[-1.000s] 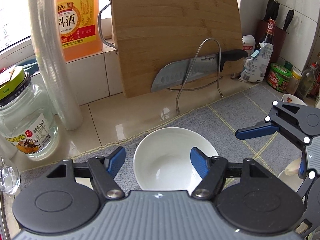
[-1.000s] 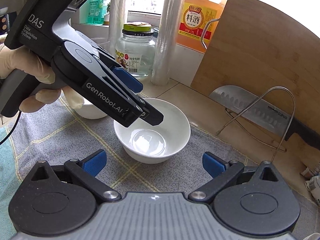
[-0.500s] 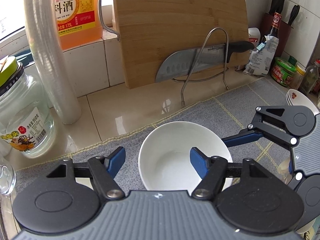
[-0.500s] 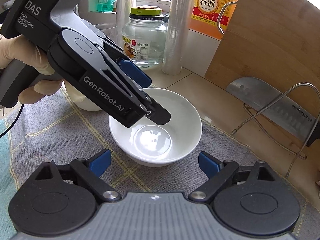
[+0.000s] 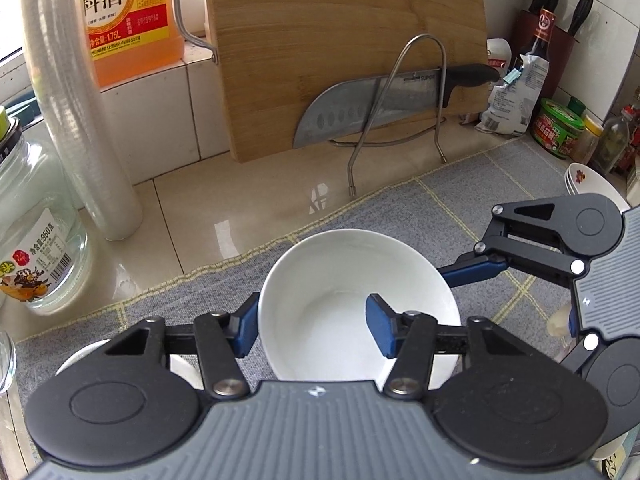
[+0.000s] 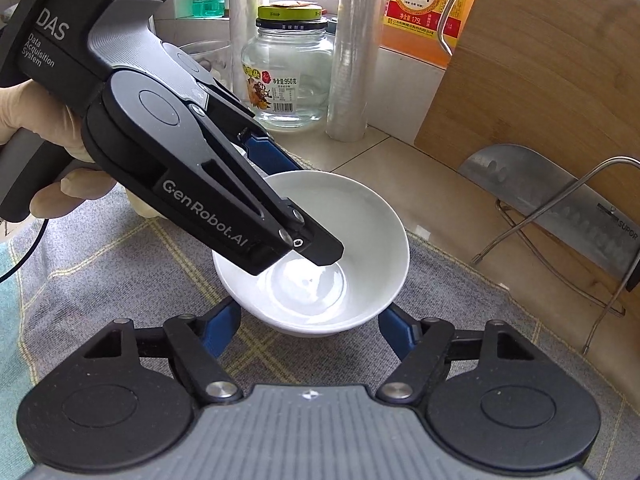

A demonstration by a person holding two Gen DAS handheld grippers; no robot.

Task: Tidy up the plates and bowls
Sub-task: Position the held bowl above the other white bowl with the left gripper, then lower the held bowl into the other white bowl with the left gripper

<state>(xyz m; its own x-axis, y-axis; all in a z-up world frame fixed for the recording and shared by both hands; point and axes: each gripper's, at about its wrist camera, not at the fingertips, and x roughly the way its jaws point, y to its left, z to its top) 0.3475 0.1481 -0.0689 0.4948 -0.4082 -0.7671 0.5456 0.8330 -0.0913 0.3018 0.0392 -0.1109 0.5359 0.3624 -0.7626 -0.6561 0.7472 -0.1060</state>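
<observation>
A plain white bowl (image 5: 352, 280) stands on the grey checked cloth (image 5: 460, 200). My left gripper (image 5: 314, 330) is shut on its near left rim, one blue pad outside the wall and one inside. In the right wrist view the left gripper (image 6: 308, 208) reaches down into the bowl (image 6: 360, 240) from the upper left, held by a gloved hand (image 6: 24, 120). My right gripper (image 6: 310, 328) is shut on the bowl's lower wall, a blue pad against each side. Its upper finger (image 5: 472, 272) touches the bowl's right side in the left wrist view.
Another white bowl (image 5: 80, 356) sits under my left gripper's body. Flowered dishes (image 5: 588, 184) are stacked at the far right. Behind the cloth stand a bamboo cutting board (image 5: 344, 40), a knife (image 5: 380, 104) in a wire rack, a glass jar (image 6: 288, 72), a film roll (image 5: 76, 100) and an orange bottle (image 5: 128, 16).
Both pairs of jaws have closed in on the white bowl. My right gripper has come closer to it, and the bowl sits nearer in the left wrist view.
</observation>
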